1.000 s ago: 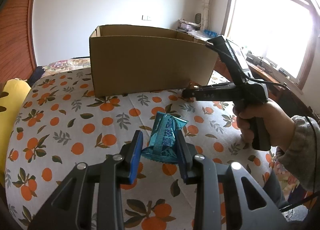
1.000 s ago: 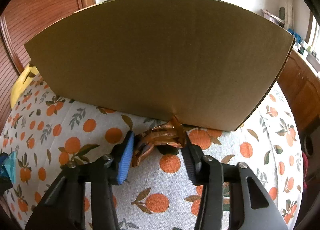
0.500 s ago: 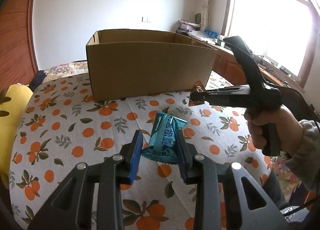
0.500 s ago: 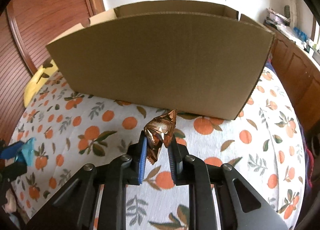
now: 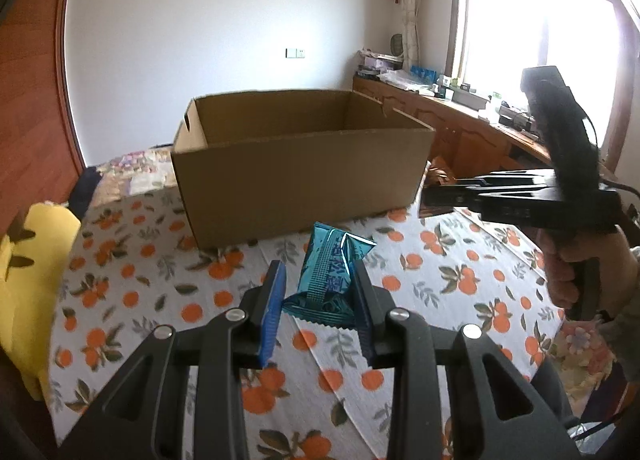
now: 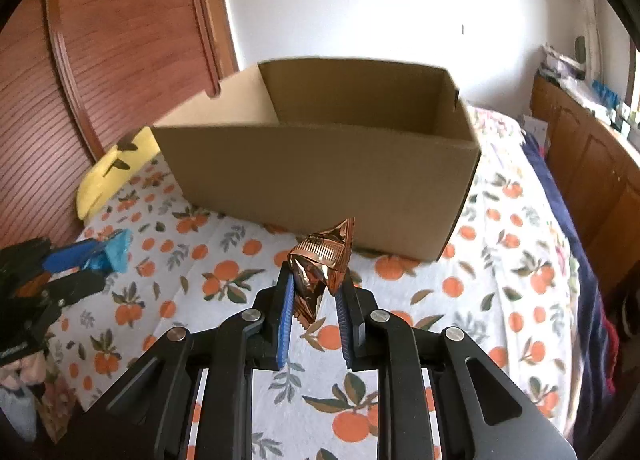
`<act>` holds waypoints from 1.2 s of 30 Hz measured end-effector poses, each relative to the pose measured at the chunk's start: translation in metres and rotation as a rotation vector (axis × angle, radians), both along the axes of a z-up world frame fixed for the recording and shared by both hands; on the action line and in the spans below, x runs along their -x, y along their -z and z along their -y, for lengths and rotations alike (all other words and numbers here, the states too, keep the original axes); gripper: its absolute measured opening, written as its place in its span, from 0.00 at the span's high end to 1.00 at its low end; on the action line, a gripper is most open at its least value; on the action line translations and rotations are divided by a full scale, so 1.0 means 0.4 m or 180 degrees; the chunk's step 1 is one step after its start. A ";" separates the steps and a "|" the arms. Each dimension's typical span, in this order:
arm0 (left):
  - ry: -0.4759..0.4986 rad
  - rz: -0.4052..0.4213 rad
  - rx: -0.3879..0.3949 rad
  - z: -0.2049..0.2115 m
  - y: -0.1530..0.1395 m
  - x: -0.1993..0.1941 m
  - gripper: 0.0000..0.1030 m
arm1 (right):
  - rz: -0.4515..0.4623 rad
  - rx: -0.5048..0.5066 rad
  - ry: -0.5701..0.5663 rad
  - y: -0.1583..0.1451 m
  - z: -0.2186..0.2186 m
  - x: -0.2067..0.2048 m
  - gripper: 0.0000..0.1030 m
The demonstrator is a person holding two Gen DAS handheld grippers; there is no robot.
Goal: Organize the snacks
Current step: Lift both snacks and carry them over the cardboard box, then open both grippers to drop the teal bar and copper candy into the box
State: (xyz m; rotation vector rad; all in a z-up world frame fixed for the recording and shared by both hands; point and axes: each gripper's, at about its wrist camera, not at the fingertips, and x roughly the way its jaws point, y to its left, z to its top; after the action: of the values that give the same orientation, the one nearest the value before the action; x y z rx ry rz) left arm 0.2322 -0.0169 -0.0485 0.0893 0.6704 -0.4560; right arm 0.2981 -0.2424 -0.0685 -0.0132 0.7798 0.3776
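Legible text: one printed mark only, not decipherable.
Blue snack packet (image 5: 330, 276), left wrist view: light characters printed down its front, too small and creased to make out. Copper foil snack packet (image 6: 320, 272), right wrist view: ribbed seal, no lettering resolvable. Cardboard box (image 5: 304, 175): plain faces.

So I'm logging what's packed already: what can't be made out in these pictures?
- Floor of the brown cardboard box: hidden by its near wall in both wrist views, so its contents are unknown.
- Print on the teal foil snack packet: too small to read, left wrist view.
- Copper foil snack packet: crumpled between the fingers, no label showing, right wrist view.
- Clutter on the wooden sideboard: too small, washed out by the window.
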 end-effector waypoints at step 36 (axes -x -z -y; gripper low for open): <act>-0.0084 0.0293 -0.0085 0.057 -0.078 -0.422 0.69 | 0.0347 0.0062 -0.0298 -0.114 -0.047 -0.250 0.82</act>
State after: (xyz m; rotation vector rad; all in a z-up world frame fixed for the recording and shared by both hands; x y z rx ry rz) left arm 0.4011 -0.0396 -0.0174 0.1260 0.5867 -0.4152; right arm 0.3981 -0.2237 -0.0227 -0.0881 0.6765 0.4544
